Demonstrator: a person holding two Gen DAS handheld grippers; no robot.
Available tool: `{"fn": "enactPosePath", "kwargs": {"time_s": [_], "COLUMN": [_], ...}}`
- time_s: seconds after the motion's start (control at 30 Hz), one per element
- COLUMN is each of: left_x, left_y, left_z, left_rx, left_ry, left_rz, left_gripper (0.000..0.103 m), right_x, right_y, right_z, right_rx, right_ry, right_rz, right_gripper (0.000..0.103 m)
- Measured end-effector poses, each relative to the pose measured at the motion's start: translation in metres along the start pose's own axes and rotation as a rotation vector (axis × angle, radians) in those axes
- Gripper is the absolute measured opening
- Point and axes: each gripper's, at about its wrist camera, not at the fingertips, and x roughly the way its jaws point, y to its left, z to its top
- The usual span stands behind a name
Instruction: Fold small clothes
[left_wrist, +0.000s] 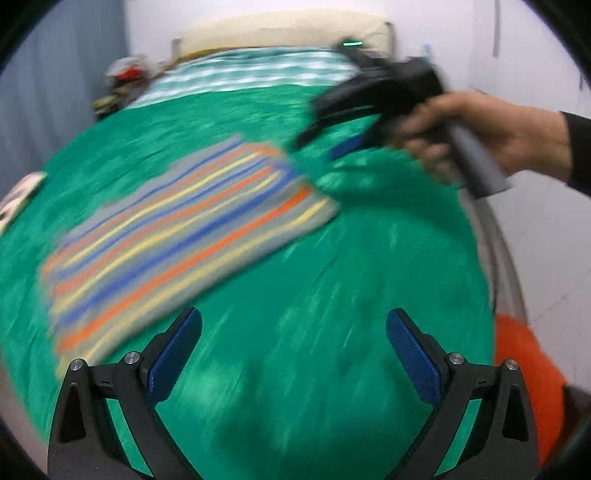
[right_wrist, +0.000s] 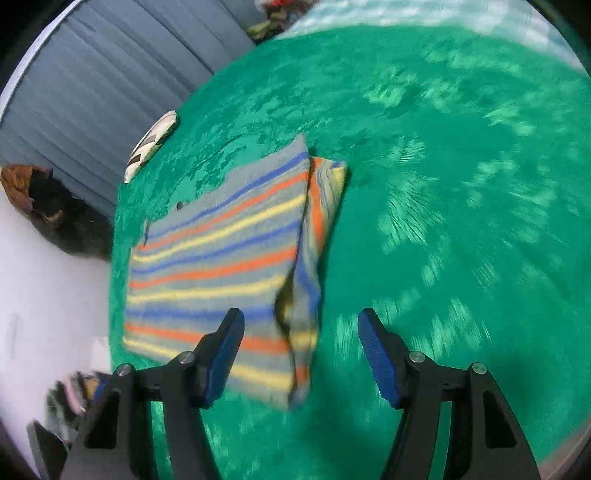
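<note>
Currently both jaws gape empty above the green bedspread (left_wrist: 332, 295): left gripper (left_wrist: 293, 354) wide open, right gripper (right_wrist: 301, 354) partly open, with the striped garment (right_wrist: 221, 258) lying folded flat on the bed, untouched.

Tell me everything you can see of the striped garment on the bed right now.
The striped garment looks like soft knit, grey with blue, orange and yellow stripes. It lies flat on the green bedspread, with one side panel folded over along its right edge in the right wrist view. Neither gripper touches it. Both views are motion-blurred, so finer detail is unclear.
</note>
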Motion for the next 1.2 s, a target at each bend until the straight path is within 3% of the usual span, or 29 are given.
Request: {"fn": "enactPosePath", "kwargs": {"time_s": [0.03, 0.07, 0.1, 0.27, 0.33, 0.4, 0.43, 0.47, 0.57, 0.8, 1.0, 1.2], "left_x": [0.012, 0.032, 0.057, 0.116, 0.124, 0.127, 0.127, 0.125, 0.095, -0.01, -0.047, -0.053], "left_y": [-0.001, -0.001, 0.0, 0.006, 0.006, 0.006, 0.007, 0.009, 0.024, 0.118, 0.211, 0.248], "left_z": [0.01, 0.023, 0.038, 0.066, 0.066, 0.066, 0.066, 0.065, 0.059, 0.002, -0.078, -0.124], "left_rx": [0.005, 0.011, 0.013, -0.001, 0.009, -0.001, -0.006, -0.014, -0.092, -0.415, -0.754, -0.9], "left_ry": [0.007, 0.022, 0.049, 0.081, 0.077, 0.062, 0.055, 0.048, -0.018, -0.134, -0.112, -0.086], "left_rz": [-0.011, -0.017, -0.028, -0.068, -0.07, -0.086, -0.067, -0.067, -0.069, -0.011, 0.061, 0.116], "left_gripper": [0.092, 0.081, 0.078, 0.078, 0.063, 0.013, 0.011, 0.01, 0.01, 0.01, 0.01, 0.01], "right_x": [0.011, 0.021, 0.027, 0.069, 0.083, 0.094, 0.1, 0.105, 0.102, 0.071, 0.125, 0.202], "right_y": [-0.005, -0.009, -0.012, -0.024, -0.023, -0.017, -0.011, -0.002, 0.025, 0.125, 0.253, 0.319], "right_z": [0.012, 0.025, 0.033, 0.085, 0.102, 0.113, 0.118, 0.122, 0.128, 0.119, 0.088, 0.061], "right_rx": [0.014, 0.025, 0.034, 0.062, 0.058, 0.039, 0.015, -0.028, -0.129, -0.249, -0.373, -0.4], "right_ry": [0.016, 0.02, 0.021, 0.07, 0.085, 0.103, 0.115, 0.126, 0.103, 0.023, 0.074, 0.141], "right_rz": [0.011, 0.011, 0.013, 0.076, 0.102, 0.112, 0.103, 0.064, 0.001, 0.088, 0.176, 0.164], "right_gripper": [0.065, 0.065, 0.065, 0.065, 0.062, 0.054, 0.037, 0.01, 0.01, 0.01, 0.01, 0.01]}}
